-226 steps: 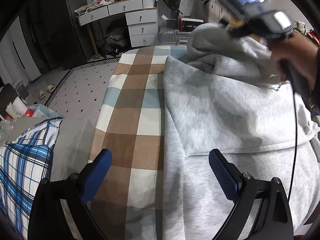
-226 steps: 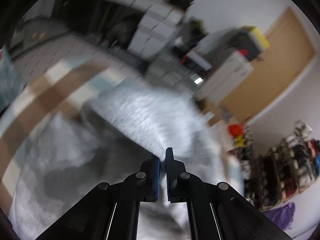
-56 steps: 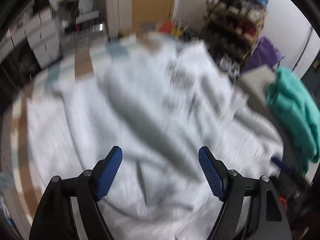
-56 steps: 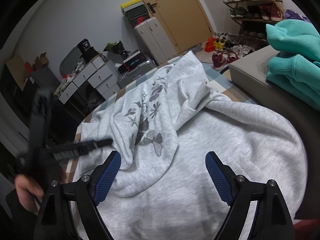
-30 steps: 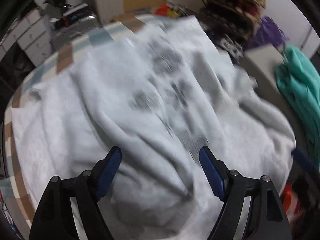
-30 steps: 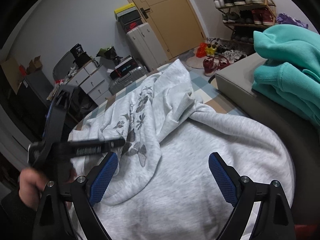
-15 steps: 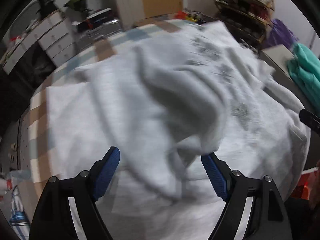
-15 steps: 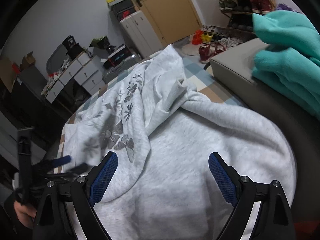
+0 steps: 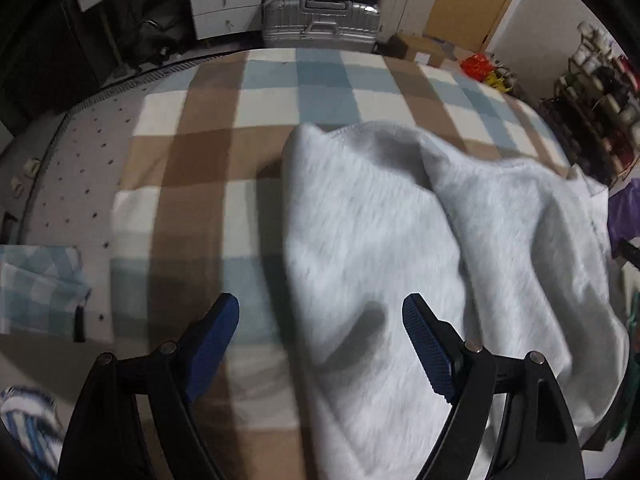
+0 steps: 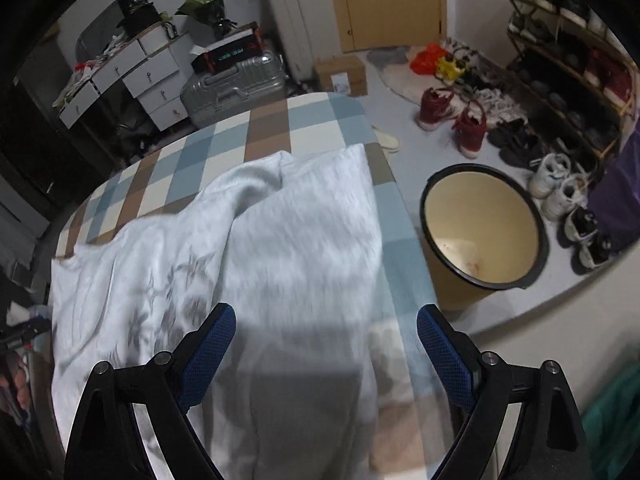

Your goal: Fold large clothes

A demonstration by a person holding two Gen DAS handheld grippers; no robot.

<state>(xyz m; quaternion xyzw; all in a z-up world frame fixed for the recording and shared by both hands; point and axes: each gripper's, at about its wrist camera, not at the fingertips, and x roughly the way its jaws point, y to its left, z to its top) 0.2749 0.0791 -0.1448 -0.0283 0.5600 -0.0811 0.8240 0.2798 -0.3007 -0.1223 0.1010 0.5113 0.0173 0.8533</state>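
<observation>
A large light grey sweatshirt (image 9: 400, 240) lies rumpled on a brown, blue and white checked table cover (image 9: 208, 168). In the right wrist view the sweatshirt (image 10: 280, 240) shows a faint grey print at its left. My left gripper (image 9: 320, 340) is open and empty above the garment's left edge. My right gripper (image 10: 324, 344) is open and empty above the garment's right edge, near the side of the cover (image 10: 400, 272).
A yellow bucket (image 10: 480, 224) stands on the floor right of the table. Shoes (image 10: 452, 120) and a shoe rack (image 10: 568, 52) lie beyond. A silver suitcase (image 9: 320, 20) and white drawers (image 9: 224, 0) stand at the far end. A plaid cloth (image 9: 36, 284) lies left.
Both grippers have swung to new viewpoints: the left now looks over the garment's left edge and bare cover, the right over its right edge and the floor. Both stayed open.
</observation>
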